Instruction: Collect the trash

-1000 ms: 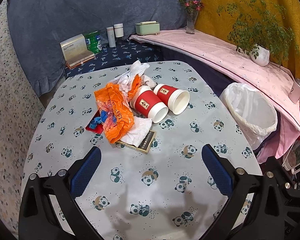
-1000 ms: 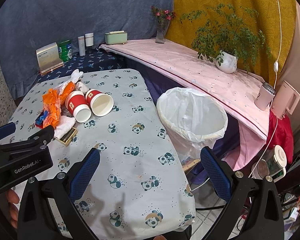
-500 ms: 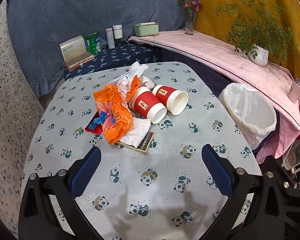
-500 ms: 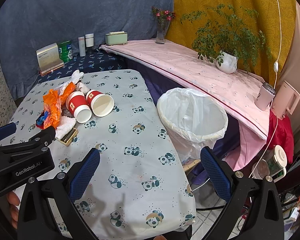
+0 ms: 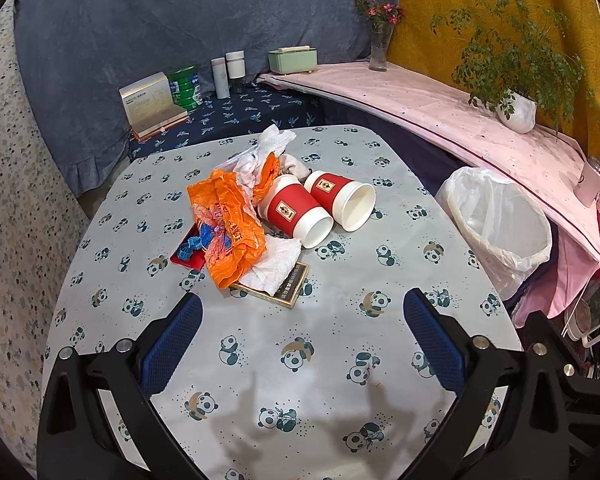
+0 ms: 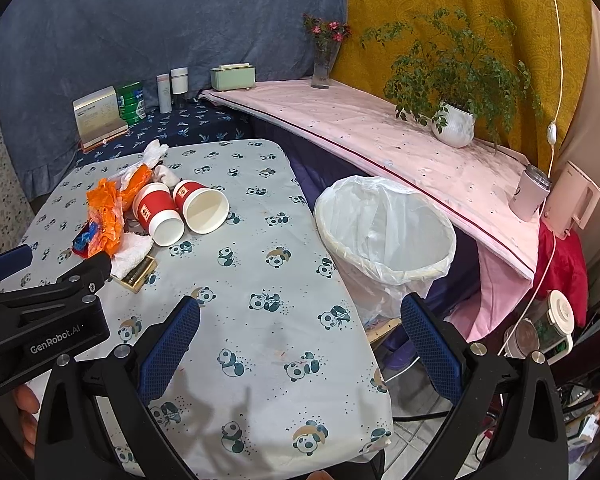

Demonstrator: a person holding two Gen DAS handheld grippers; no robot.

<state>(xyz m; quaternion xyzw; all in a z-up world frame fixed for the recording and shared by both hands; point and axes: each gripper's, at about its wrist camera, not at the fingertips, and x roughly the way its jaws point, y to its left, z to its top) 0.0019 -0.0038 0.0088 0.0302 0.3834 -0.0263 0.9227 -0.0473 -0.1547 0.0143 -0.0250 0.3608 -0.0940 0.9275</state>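
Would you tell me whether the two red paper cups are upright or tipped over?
Tipped over: both red paper cups lie on their sides on the table, open mouths showing empty white interiors.

The table in front of me wears a pale grey panda-print cloth (image 5: 268, 344), and its near half lies bare. Toward the far left of the tabletop sits a heap: a crumpled orange plastic wrapper (image 5: 228, 224) over white paper tissues (image 5: 274, 262), a flat dark gold-edged box (image 5: 290, 286) and a red packet (image 5: 186, 254). Two red-sleeved white paper cups (image 5: 320, 208) lie on their sides beside it, touching each other, mouths toward me.
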